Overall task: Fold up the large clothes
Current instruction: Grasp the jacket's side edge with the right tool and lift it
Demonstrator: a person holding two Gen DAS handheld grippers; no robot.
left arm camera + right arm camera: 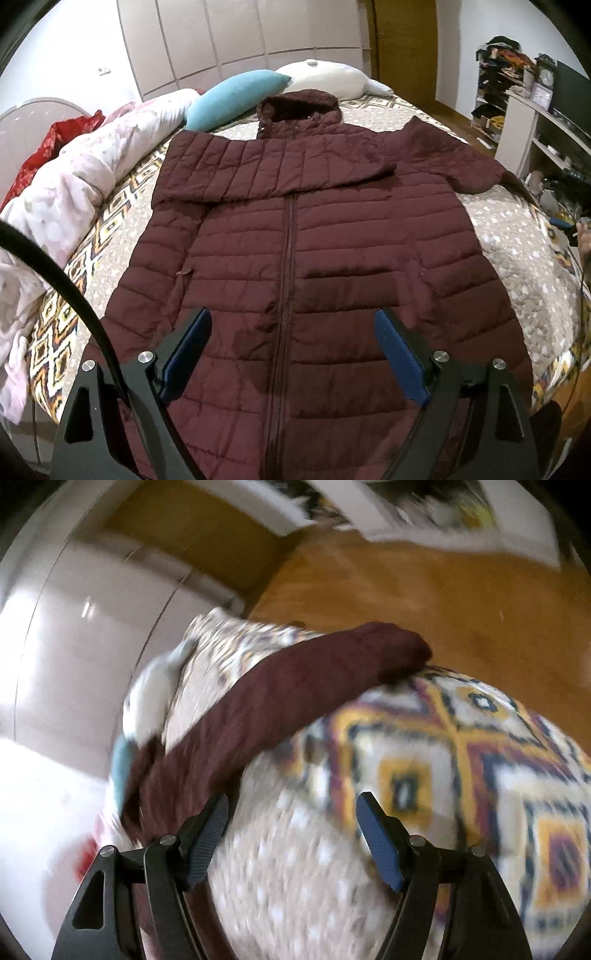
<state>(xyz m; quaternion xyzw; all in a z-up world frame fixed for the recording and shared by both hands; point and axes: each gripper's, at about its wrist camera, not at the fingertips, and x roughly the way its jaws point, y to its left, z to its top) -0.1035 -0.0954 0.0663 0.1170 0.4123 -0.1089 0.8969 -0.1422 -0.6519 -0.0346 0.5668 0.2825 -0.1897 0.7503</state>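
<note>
A maroon quilted hooded jacket (314, 258) lies front up and zipped on the bed. Its left sleeve is folded across the chest; its right sleeve (454, 162) stretches out toward the bed's right edge. My left gripper (293, 325) is open and empty, hovering above the jacket's lower front. In the blurred right wrist view, my right gripper (291, 806) is open and empty above the bedspread, with the outstretched maroon sleeve (280, 701) just ahead and to the left of it.
The patterned bedspread (517, 251) covers the bed. A pink duvet (66, 192), a red cloth (51, 147), a blue pillow (236, 96) and a white pillow (325, 79) lie along its left and far sides. Shelves (535, 122) stand right, above wooden floor (406, 587).
</note>
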